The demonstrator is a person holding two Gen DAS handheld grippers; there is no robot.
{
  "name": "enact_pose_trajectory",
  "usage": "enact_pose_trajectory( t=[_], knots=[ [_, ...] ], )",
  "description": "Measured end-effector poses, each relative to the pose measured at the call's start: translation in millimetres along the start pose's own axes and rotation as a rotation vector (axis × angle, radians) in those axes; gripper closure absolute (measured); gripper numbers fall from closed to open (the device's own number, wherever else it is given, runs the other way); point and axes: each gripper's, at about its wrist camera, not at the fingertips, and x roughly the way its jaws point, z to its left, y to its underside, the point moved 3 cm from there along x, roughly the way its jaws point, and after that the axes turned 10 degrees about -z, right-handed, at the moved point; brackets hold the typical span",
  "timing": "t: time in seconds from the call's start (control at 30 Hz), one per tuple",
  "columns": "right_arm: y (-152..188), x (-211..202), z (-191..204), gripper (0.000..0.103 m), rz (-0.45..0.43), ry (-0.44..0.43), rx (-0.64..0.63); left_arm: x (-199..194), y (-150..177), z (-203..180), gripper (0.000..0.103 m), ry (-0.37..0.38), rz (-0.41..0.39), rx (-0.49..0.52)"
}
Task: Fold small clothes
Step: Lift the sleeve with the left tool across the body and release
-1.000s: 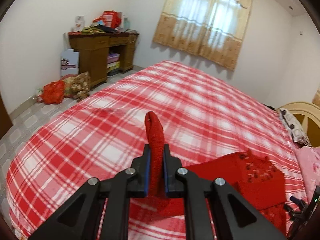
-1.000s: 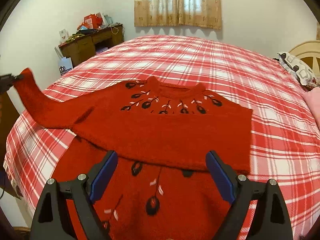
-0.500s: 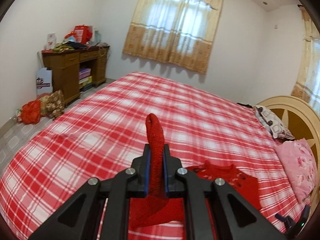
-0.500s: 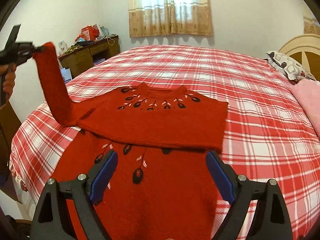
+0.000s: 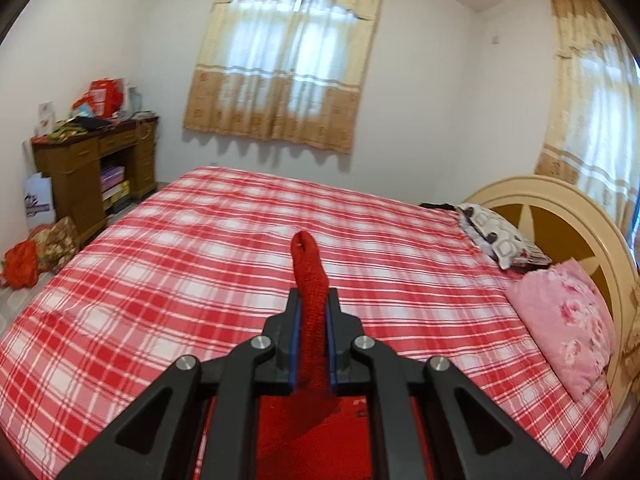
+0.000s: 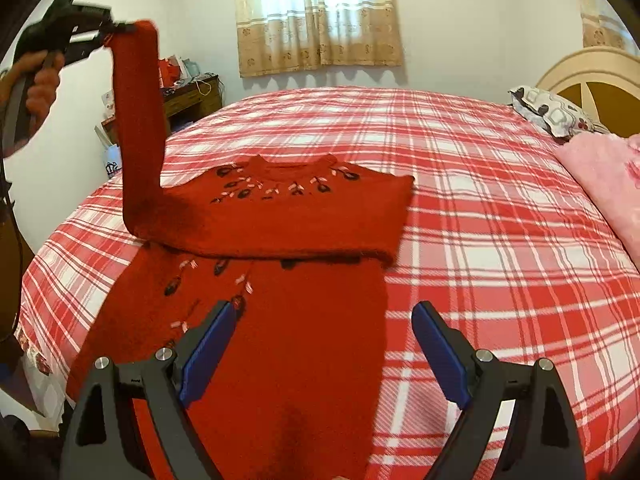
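Observation:
A red knitted sweater [image 6: 288, 220] with dark flower embroidery lies on the red plaid bed [image 6: 480, 200], its right side folded in. My left gripper [image 5: 313, 312] is shut on the cuff of the left sleeve [image 5: 310, 280]. In the right wrist view the left gripper [image 6: 116, 30] holds the sleeve [image 6: 138, 120] high, standing almost upright above the sweater's left shoulder. My right gripper [image 6: 322, 336] is open and empty, just above the sweater's lower body [image 6: 296, 360].
Pink floral pillow [image 5: 568, 320] and patterned pillow [image 5: 496, 236] lie by the cream headboard [image 5: 568, 216] on the right. A wooden desk [image 5: 92, 168] with clutter stands by the left wall, bags [image 5: 36, 252] on the floor. Curtained window [image 5: 288, 68] behind.
My left gripper has lifted the sleeve from low at the left to high above the sweater and swung toward the right. My right gripper stayed open over the lower body.

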Motion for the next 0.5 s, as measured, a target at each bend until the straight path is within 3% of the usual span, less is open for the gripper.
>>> enact_pose_trajectory(
  t=[0.27, 0.5],
  knots=[
    [21, 4, -7, 0.013, 0.012, -0.005, 0.026, 26, 22, -62, 0.092, 0.070, 0.037, 0.067],
    [29, 4, -5, 0.013, 0.007, -0.016, 0.032, 55, 89, -126, 0.092, 0.057, 0.082, 0.248]
  ],
)
